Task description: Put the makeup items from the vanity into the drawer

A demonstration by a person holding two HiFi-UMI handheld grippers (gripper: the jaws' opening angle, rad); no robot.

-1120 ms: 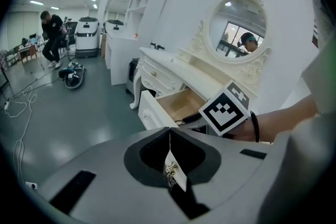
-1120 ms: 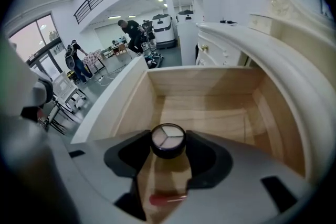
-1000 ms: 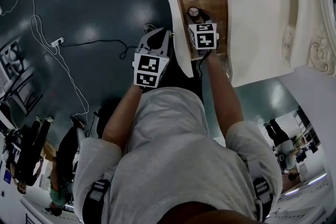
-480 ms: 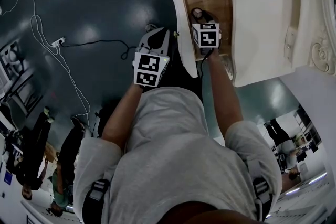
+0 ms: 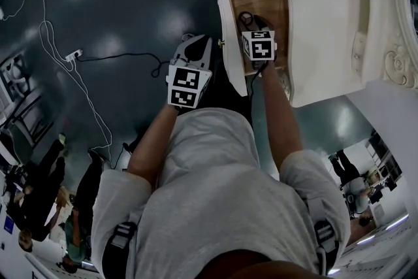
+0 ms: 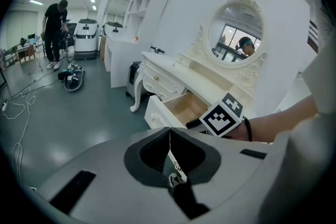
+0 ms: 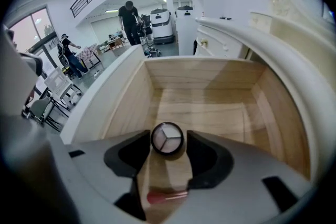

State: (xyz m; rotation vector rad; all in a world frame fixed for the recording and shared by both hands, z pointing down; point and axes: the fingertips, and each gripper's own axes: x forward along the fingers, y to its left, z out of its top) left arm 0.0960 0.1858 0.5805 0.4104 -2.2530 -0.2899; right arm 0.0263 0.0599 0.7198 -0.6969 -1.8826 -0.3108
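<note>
The white vanity's [image 5: 320, 16] wooden drawer [image 5: 230, 42] stands pulled out. My right gripper [image 5: 250, 21] reaches down into it. In the right gripper view a round black eyeshadow compact [image 7: 167, 138] lies face up on the drawer [image 7: 126, 97] floor, between the spread jaws of my right gripper [image 7: 168, 142]. A sliver of wood shows beside the right pad. A pink lipstick [image 7: 166, 196] lies on the floor closer to me, under the gripper. My left gripper [image 5: 194, 42] hangs outside the drawer front, over the dark floor. It [image 6: 169, 140] is shut and holds nothing.
A black cable [image 5: 98, 55] runs across the dark floor at the left. People stand at the lower left [image 5: 39, 193]. An oval mirror [image 6: 235, 34] tops the vanity. White shelving [image 6: 152, 2] stands beyond it, and a person [image 6: 55, 34] works far off.
The right gripper has shifted slightly right inside the drawer. The compact's pale top, visible beyond the cube a second ago, now shows only as a dark shape. The left gripper has not moved.
</note>
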